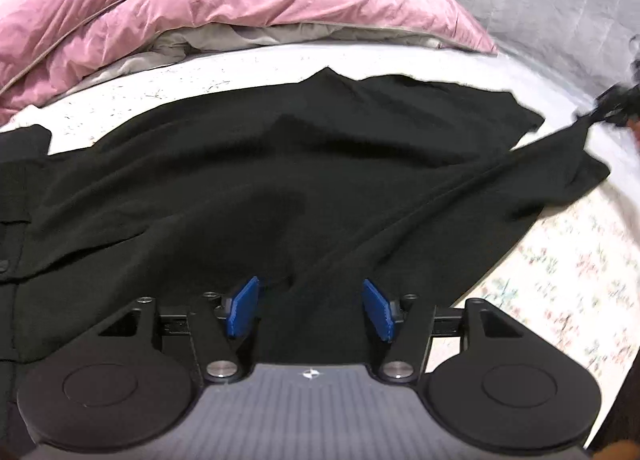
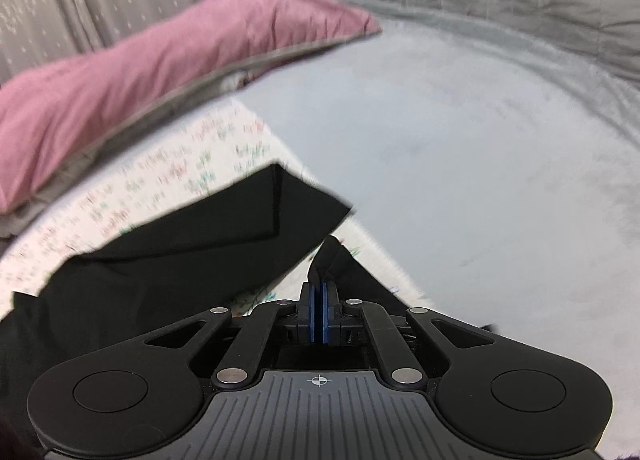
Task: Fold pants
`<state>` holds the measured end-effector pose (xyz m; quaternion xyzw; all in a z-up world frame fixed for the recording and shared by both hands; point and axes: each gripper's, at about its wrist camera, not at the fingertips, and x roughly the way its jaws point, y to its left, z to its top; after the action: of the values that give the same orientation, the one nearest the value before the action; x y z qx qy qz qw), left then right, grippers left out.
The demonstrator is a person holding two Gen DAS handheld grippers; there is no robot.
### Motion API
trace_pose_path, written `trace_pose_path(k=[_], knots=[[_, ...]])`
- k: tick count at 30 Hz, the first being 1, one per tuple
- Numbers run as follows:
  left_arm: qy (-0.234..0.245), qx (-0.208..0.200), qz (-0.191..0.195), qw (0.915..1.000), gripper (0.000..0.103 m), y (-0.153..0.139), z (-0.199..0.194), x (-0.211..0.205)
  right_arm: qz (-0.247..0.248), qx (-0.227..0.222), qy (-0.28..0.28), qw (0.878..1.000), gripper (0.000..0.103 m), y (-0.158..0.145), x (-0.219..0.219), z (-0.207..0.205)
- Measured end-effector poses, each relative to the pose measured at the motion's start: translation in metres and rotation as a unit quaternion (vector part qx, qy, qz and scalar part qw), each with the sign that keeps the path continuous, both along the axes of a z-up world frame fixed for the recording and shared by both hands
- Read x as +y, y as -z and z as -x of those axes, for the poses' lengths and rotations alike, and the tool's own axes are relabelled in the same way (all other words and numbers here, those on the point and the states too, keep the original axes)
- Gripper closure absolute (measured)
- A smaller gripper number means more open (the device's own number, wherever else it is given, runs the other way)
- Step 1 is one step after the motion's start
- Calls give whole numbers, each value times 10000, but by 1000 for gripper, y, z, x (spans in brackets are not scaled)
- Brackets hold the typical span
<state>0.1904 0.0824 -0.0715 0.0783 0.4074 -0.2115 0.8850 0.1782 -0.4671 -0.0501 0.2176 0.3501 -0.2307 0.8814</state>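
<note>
Ahead of the left gripper (image 1: 310,310), spread wide and holding nothing: black pants (image 1: 280,180) flat on a floral bed sheet (image 1: 560,260), long axis running left to right, one leg end drawn up tight toward the far right. Beyond them, pink duvet (image 1: 160,8) and grey quilt (image 1: 540,8). Right gripper (image 2: 319,314) pinched closed on a pants hem, lifted fabric trailing off to its left.

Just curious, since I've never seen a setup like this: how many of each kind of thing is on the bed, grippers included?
Black pants: 1
Pink duvet: 1
Grey blanket: 1
Grippers: 2, left gripper open, right gripper shut on the pants
Total: 5
</note>
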Motion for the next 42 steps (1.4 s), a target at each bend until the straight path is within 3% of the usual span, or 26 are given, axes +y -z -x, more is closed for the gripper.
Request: trace_pose_path(k=[2,4,6,7,12,18,23,27,30,31,32,34,35,36,39,42], knots=[[2,158,-191,9997,26,4,1,1,-11,-149,16,9999,100,-13,-5,23],[141,138,-366,9991,40,4,8,-2,-78,-258,85,9996,100,-22,-13,46],[375,68,-486,9981,70,2,22,-4,-178,-315,168,9992,100,-24,-18,74],[497,43,-555,9972,77,2,28,-6,-187,-313,182,9992,100,-24,-19,88],[896,-326,-1238,9877,80,5,71,-19,-140,-106,235,9996,100,-5,-21,142],[1083,-501,-1349,9836,80,2,109,-12,84,187,219,9995,100,18,-9,184],[1309,-353,-1535,9788,80,12,131,-8,99,309,139,9994,101,29,-1,213],[1475,-141,-1662,9749,80,19,136,-7,39,744,95,9972,102,46,-2,225],[1746,35,-1829,9675,78,15,136,-9,79,952,131,9953,91,48,-9,229],[1831,68,-1902,9645,77,13,136,-9,206,987,171,9948,80,45,-11,229],[1853,75,-1924,9636,71,11,136,-9,316,936,188,9949,60,38,-14,229],[1810,35,-1829,9663,54,4,134,-9,425,668,111,9968,39,25,-20,228],[1719,-52,-1725,9699,39,0,137,-8,509,528,21,9973,39,17,-22,224],[1566,-139,-1583,9748,32,-4,134,-7,571,470,-76,9972,39,13,-22,218],[1138,-119,-977,9886,30,-11,124,-10,658,238,-487,9964,39,10,-26,189],[870,-68,-452,9952,26,-11,117,-25,458,156,-706,9963,41,25,-35,154]])
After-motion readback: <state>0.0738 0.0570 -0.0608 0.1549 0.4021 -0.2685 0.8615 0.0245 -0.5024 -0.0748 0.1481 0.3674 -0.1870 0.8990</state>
